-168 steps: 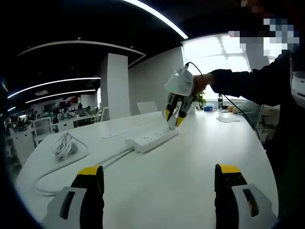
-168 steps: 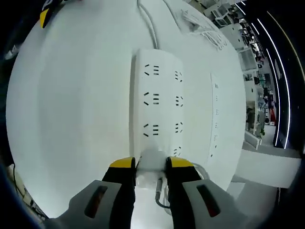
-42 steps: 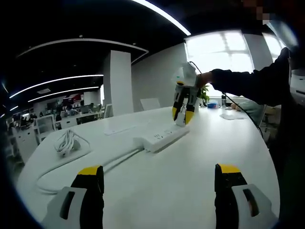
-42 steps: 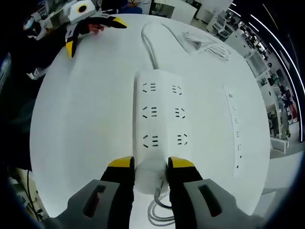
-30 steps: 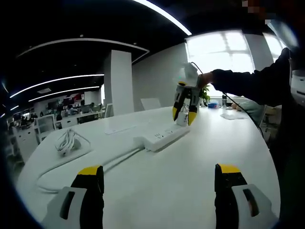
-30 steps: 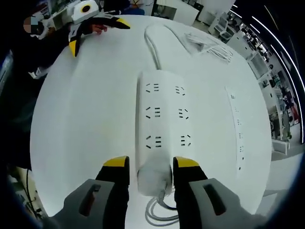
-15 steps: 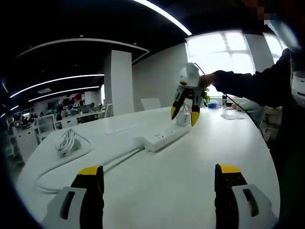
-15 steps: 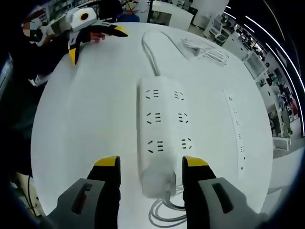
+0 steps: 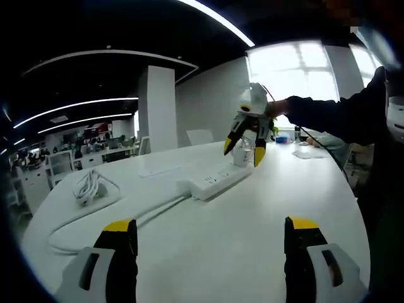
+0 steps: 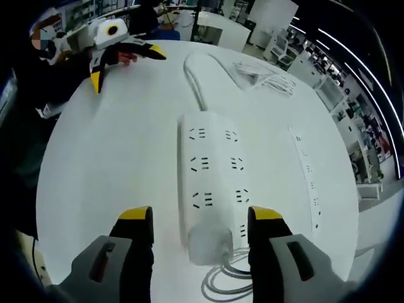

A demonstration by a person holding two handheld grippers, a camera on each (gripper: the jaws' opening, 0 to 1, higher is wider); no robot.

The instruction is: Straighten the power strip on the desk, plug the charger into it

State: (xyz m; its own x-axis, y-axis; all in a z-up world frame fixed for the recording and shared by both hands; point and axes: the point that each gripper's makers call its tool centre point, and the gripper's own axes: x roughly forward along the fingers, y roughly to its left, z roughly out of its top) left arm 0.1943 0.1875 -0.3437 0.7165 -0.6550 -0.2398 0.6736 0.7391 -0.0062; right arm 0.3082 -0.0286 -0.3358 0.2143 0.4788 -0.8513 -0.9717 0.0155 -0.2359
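A white power strip (image 10: 211, 167) lies straight on the round white desk (image 10: 113, 151), its cord (image 10: 194, 76) running away from me. A white charger (image 10: 208, 245) stands on the strip's near end, its thin cable (image 10: 228, 279) looped beside it. My right gripper (image 10: 201, 218) is open, its jaws wide on either side of the charger and clear of it. In the left gripper view the strip (image 9: 211, 182) lies mid-desk with the charger (image 9: 242, 155) upright at its far end and the right gripper (image 9: 243, 150) just above. My left gripper (image 9: 208, 243) hovers open, holding nothing.
A coiled white cable (image 9: 85, 189) lies at the desk's left. A slim second strip (image 10: 307, 173) lies parallel to the power strip. A person's dark sleeve (image 9: 334, 117) reaches in from the right. The left gripper (image 10: 117, 41) shows at the desk's far edge.
My right gripper's jaws have spread apart and let go of the charger, then drawn back a little from it. The charger stays standing on the strip. The left gripper has kept still.
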